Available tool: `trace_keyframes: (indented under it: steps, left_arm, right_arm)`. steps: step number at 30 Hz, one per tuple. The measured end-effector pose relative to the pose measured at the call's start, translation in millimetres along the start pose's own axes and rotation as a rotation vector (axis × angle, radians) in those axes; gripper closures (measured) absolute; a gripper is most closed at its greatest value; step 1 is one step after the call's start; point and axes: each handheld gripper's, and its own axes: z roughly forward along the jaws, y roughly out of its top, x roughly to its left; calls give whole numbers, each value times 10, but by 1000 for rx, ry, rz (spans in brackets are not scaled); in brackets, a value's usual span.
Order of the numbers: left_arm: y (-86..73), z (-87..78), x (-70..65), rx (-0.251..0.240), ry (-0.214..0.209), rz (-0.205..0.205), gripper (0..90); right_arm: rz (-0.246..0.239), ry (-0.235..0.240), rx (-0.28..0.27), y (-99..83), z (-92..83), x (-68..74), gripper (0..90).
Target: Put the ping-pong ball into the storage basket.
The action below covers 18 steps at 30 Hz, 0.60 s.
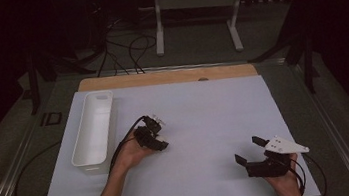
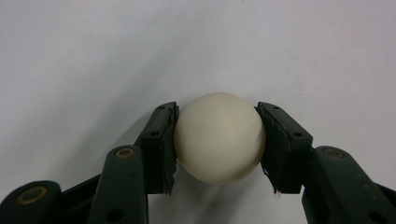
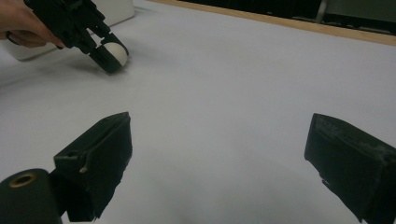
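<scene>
Cream ball (image 2: 219, 137) is clamped between both pads of the left tool (image 2: 218, 140), jaws pressing its two sides. In the right gripper view the ball (image 3: 114, 53) sits low at the desk (image 1: 205, 114) surface; can't tell if it's touching or just lifted. On the high view the left tool (image 1: 153, 140) is left of desk centre, with the white bin (image 1: 94, 128) close at its 10 o'clock. Right tool (image 1: 250, 155) idles near the desk's 5 o'clock corner, jaws wide apart, nothing between them. Judgement: grasp is done; lift and carry are left, likely a drop into the bin, which looks empty.
</scene>
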Motion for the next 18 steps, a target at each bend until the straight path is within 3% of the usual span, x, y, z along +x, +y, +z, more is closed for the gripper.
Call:
trace_keyframes:
  steps: [18]
  left_arm:
    - [22,-54,-9,2,7,12,511]
  right_arm:
    - [0,8,-9,-16,9,4,72]
